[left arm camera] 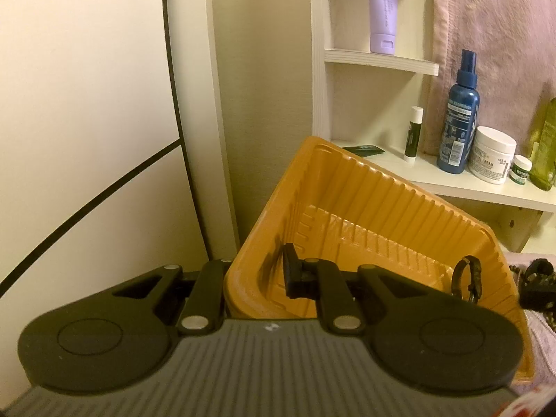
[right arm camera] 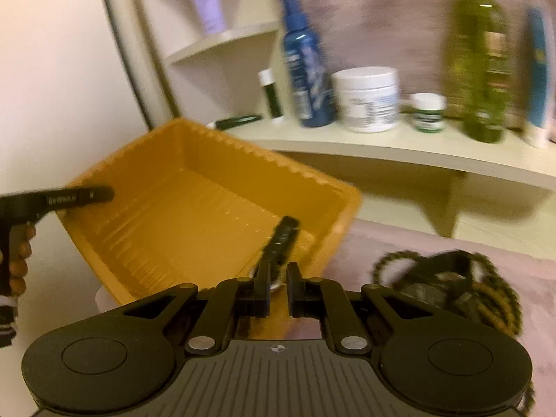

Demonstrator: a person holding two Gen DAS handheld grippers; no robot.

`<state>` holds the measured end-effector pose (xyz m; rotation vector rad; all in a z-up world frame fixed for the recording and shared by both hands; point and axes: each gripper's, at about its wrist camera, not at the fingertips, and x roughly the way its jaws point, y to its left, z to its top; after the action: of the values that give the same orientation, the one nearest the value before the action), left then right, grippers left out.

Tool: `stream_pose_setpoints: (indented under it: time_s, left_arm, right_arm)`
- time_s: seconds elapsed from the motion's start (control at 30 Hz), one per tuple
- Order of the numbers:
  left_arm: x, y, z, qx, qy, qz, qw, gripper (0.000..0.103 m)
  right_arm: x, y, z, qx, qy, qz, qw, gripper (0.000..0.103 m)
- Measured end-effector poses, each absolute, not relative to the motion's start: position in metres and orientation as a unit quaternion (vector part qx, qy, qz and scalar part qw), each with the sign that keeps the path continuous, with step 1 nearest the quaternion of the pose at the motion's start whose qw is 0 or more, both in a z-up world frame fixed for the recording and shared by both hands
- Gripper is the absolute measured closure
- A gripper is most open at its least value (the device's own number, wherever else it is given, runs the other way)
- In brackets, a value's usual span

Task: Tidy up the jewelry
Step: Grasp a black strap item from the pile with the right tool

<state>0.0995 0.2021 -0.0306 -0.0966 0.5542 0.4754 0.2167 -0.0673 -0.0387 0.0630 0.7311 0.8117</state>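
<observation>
An orange ribbed plastic tray (left arm camera: 365, 205) (right arm camera: 194, 160) hangs tilted in the air, with my left gripper (left arm camera: 257, 272) (right arm camera: 81, 196) shut on its near left wall. One finger sits inside the tray and the other is hidden outside it. A dark bracelet (left arm camera: 467, 279) (right arm camera: 282, 239) stands up against the tray's right wall. My right gripper (right arm camera: 278, 290) is nearly closed, with the bracelet's lower end and silvery clasp pinched between its fingers. A heap of dark beaded jewelry (right arm camera: 448, 288) (left arm camera: 537, 285) lies on pink cloth to the right of the tray.
A cream shelf (right arm camera: 399, 149) behind the tray carries a blue spray bottle (right arm camera: 307, 69), a white jar (right arm camera: 368, 99), a small jar (right arm camera: 426, 113) and a green bottle (right arm camera: 481, 66). A lilac tube (left arm camera: 382, 7) stands on a higher shelf. A person's hand (right arm camera: 17, 253) grips the left tool.
</observation>
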Motion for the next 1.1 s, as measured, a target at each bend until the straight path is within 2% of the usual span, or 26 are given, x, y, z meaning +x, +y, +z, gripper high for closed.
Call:
stream_pose_setpoints:
  time_s: [0.13, 0.2, 0.27, 0.37, 0.63, 1.1]
  left_arm:
    - [0.100, 0.202, -0.031, -0.048, 0.271, 0.233, 0.933, 0.089]
    - [0.100, 0.203, -0.032, -0.047, 0.271, 0.232, 0.933, 0.089]
    - [0.099, 0.203, -0.032, -0.048, 0.270, 0.232, 0.933, 0.089]
    - [0.100, 0.203, -0.032, -0.047, 0.270, 0.232, 0.933, 0.089]
    - [0.100, 0.203, -0.032, -0.045, 0.270, 0.231, 0.934, 0.089]
    - [0.101, 0.202, -0.032, -0.043, 0.270, 0.232, 0.933, 0.089]
  right_arm:
    - [0.214, -0.093, -0.037, 0.046, 0.350, 0.358, 0.865, 0.092]
    - [0.216, -0.106, -0.038, 0.049, 0.354, 0.343, 0.869, 0.088]
    - [0.220, -0.118, -0.041, 0.059, 0.359, 0.332, 0.870, 0.080]
    - [0.227, -0.134, -0.044, 0.068, 0.359, 0.307, 0.879, 0.076]
    - [0.257, -0.159, -0.051, 0.095, 0.369, 0.266, 0.885, 0.075]
    - [0.297, -0.148, -0.077, 0.105, 0.396, 0.241, 0.880, 0.075]
